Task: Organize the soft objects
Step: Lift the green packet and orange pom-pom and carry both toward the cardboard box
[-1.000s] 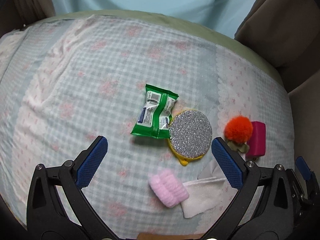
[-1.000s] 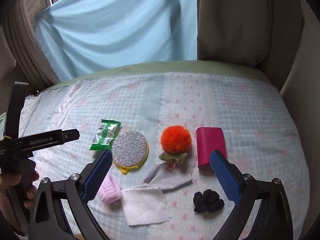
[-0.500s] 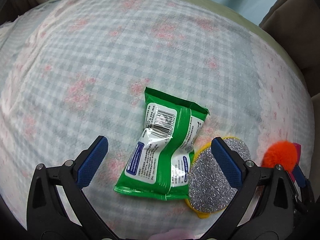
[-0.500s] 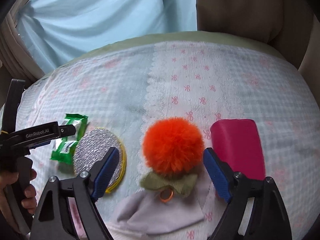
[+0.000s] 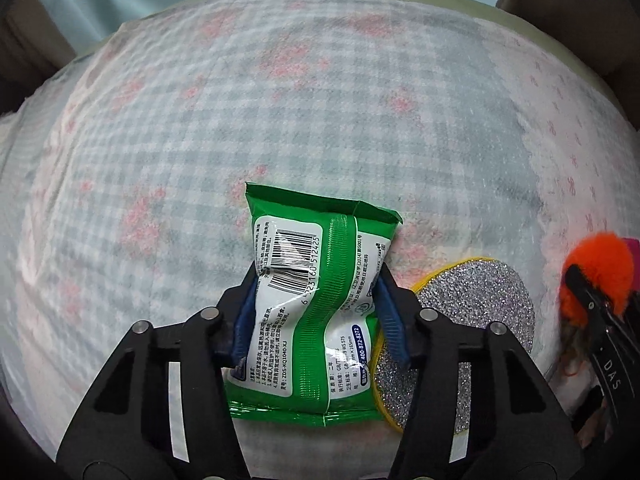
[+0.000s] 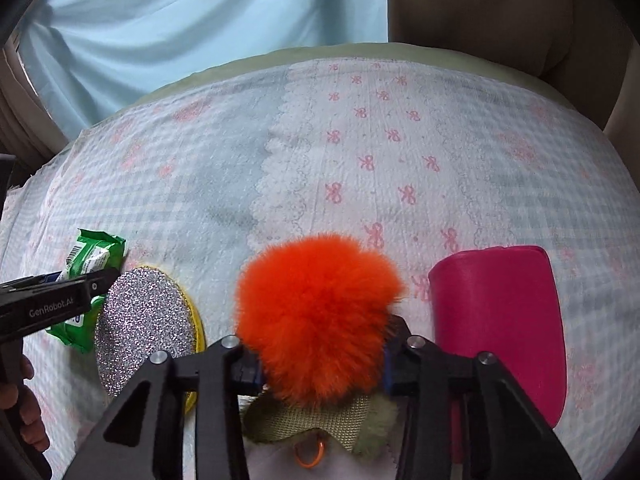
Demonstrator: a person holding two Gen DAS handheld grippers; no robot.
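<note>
My left gripper (image 5: 316, 316) is shut on a green wet-wipes packet (image 5: 316, 280), squeezing its middle on the checked bedsheet (image 5: 280, 100). The packet also shows at the left of the right wrist view (image 6: 94, 254), with the left gripper (image 6: 60, 296) around it. My right gripper (image 6: 320, 364) is shut on a fluffy orange pom-pom (image 6: 316, 308) with an olive bow (image 6: 320, 420) under it. The pom-pom shows at the right edge of the left wrist view (image 5: 600, 264).
A round silver glitter pad with a yellow rim (image 5: 472, 320) lies against the packet's right side and left of the pom-pom (image 6: 144, 320). A magenta pouch (image 6: 500, 320) lies right of the pom-pom. A grey cloth (image 6: 272, 460) lies under the bow. Curtains hang behind the bed.
Both grippers moved forward and down and closed: the left onto the green packet, pinching it, the right onto the orange pom-pom.
</note>
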